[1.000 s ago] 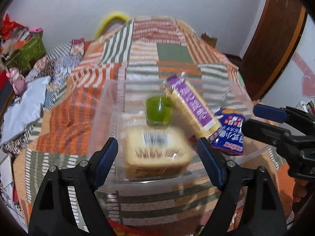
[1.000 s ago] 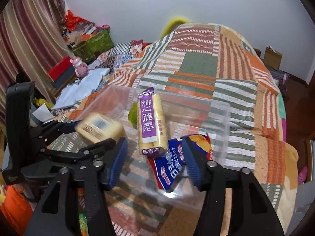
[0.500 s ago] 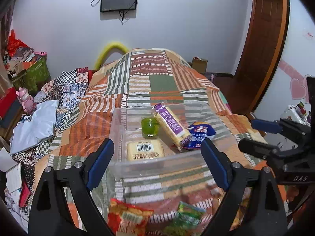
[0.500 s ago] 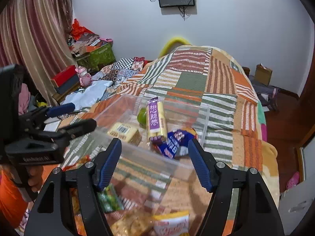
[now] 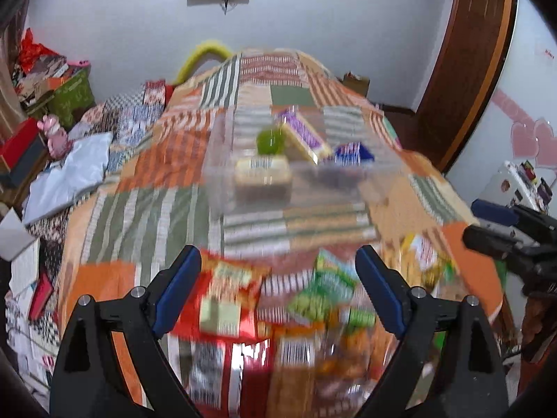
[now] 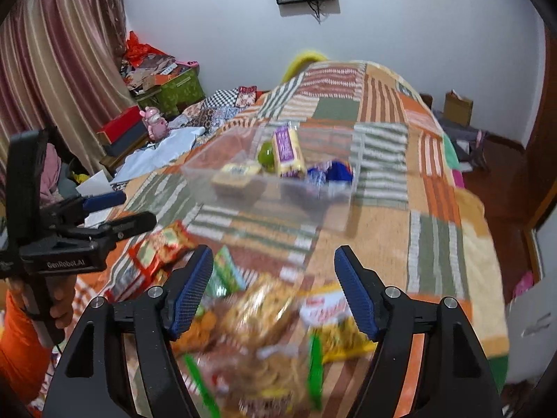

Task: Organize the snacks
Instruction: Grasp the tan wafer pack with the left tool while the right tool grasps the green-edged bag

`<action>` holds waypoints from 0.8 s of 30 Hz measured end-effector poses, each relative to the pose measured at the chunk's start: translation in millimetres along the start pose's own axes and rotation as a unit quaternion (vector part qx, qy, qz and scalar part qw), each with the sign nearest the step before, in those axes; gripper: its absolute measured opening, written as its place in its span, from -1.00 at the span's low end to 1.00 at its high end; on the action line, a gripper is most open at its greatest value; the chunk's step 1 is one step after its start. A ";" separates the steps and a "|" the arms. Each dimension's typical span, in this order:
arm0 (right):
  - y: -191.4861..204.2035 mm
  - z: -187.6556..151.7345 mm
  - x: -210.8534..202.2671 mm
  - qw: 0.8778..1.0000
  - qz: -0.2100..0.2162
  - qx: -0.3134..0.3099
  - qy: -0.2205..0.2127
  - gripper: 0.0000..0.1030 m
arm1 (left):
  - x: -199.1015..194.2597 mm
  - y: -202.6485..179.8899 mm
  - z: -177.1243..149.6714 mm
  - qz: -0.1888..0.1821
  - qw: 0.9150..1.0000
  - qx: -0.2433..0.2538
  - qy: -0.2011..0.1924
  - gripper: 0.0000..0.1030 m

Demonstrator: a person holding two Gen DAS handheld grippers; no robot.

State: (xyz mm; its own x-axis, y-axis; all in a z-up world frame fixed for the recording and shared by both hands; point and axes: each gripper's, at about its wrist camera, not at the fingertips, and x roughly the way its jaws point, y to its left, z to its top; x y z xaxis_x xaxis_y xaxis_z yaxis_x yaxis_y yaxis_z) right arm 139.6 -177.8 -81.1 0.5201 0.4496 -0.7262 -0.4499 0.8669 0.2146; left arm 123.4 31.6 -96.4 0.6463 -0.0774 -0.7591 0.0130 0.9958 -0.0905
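left gripper [image 5: 278, 287] jaws wide, empty | right gripper [image 6: 273, 287] jaws just opening, nothing between — also empty | both hang over loose snack packets [image 6: 264, 317] on the quilt [image 6: 449, 244] | clear bin [image 6: 278, 188] beyond, holding four items | step: between drops | next: pick one packet, close on it — judged
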 end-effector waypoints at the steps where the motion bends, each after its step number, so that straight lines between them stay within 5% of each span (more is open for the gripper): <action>1: -0.4 -5.5 -1.6 1.000 0.002 0.005 0.003 0.39 | -1.8 0.0 -7.8 0.000 1.000 -0.001 0.003 0.76; 10: 1.2 -56.0 -8.9 0.999 -0.008 0.028 0.028 0.48 | -6.6 -4.1 -62.4 -0.001 0.999 0.001 0.034 0.76; 16: 6.0 -74.5 -2.1 0.998 -0.003 0.035 0.045 0.71 | -3.3 -1.1 -81.5 0.000 0.999 -0.010 0.045 0.76; 24: 12.3 -85.6 16.1 0.997 0.001 0.029 0.067 0.80 | 7.2 4.1 -89.1 -0.008 0.997 -0.028 0.065 0.28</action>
State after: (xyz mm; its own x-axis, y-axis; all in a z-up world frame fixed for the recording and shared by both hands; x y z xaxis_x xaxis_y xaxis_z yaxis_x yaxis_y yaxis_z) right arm 80.2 -178.3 -146.0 0.4164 0.4221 -0.8053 -0.4061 0.8788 0.2506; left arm 60.1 30.8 -159.6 0.5421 -0.1021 -0.8341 -0.0227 0.9904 -0.1360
